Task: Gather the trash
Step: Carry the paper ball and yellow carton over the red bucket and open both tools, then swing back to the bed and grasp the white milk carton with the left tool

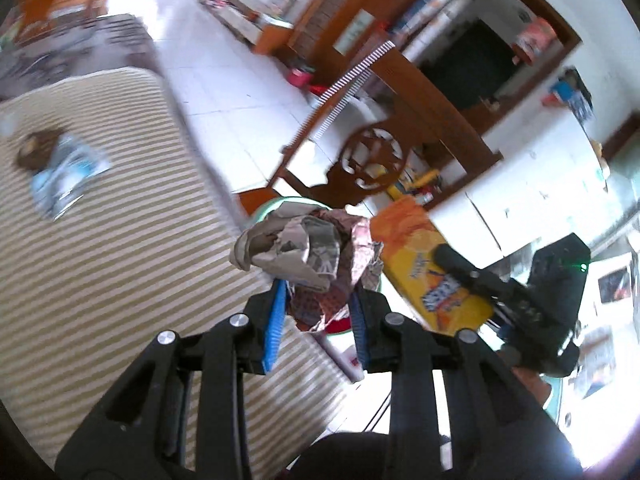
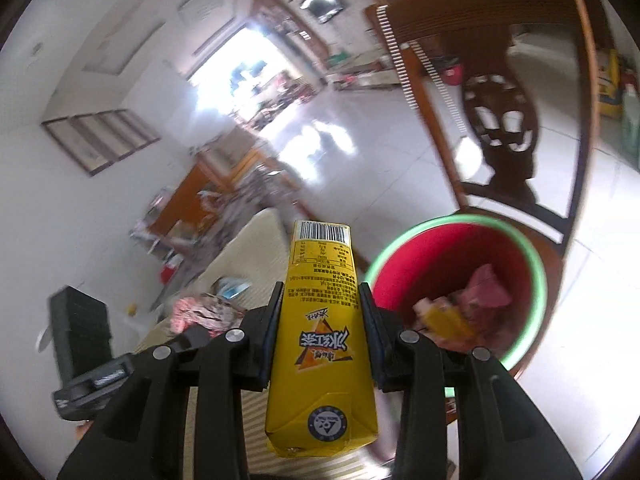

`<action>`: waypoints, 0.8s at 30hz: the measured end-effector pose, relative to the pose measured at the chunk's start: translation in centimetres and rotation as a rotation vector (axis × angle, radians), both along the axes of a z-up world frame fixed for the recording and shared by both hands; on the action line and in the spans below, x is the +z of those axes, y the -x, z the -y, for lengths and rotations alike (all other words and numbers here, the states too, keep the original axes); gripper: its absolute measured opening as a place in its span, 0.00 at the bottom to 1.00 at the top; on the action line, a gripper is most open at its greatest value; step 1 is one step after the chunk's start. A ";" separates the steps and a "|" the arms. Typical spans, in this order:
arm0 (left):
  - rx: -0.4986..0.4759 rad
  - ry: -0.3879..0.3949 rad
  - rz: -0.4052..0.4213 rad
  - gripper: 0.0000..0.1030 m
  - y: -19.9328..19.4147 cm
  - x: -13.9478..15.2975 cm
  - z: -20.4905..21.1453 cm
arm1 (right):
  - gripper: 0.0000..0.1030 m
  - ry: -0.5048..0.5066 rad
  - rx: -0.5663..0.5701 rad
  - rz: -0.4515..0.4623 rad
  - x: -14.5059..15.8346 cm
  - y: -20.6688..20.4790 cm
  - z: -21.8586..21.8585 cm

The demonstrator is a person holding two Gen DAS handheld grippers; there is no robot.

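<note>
My left claw is clamping a crumpled paper wad. My right claw is gripping a yellow drink carton beside the red bin with its green rim.

Glossy white tiled floor, carved dark wooden chair, striped beige tabletop, framed pictures, bright doorway

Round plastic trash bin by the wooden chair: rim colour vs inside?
Green rim, red inside on the round plastic trash bin; clearest in the right wrist view.
</note>
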State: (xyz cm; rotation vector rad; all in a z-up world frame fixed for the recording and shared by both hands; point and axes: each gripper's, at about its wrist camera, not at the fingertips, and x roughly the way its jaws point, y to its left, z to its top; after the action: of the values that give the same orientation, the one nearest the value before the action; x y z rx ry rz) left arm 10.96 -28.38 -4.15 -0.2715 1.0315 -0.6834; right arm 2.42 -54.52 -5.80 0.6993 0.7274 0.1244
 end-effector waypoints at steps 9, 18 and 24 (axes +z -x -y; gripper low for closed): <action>-0.038 -0.030 0.025 0.74 -1.9 -1.2 4.0 | 0.64 0.073 -0.116 -0.039 -2.5 -3.0 2.3; 0.417 -0.172 0.095 0.80 -4.0 -3.1 -9.8 | 0.68 0.003 0.091 0.016 0.9 -2.9 -5.9; 0.817 -0.201 -0.049 0.80 -6.0 -5.5 -23.2 | 0.77 -0.089 0.357 0.196 5.0 -1.9 -16.2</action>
State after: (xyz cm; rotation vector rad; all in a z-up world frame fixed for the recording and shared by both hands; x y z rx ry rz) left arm 16.92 -5.19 -9.68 -0.4946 0.9221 0.1642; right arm 4.31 -38.27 -0.83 0.6263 0.6552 0.5470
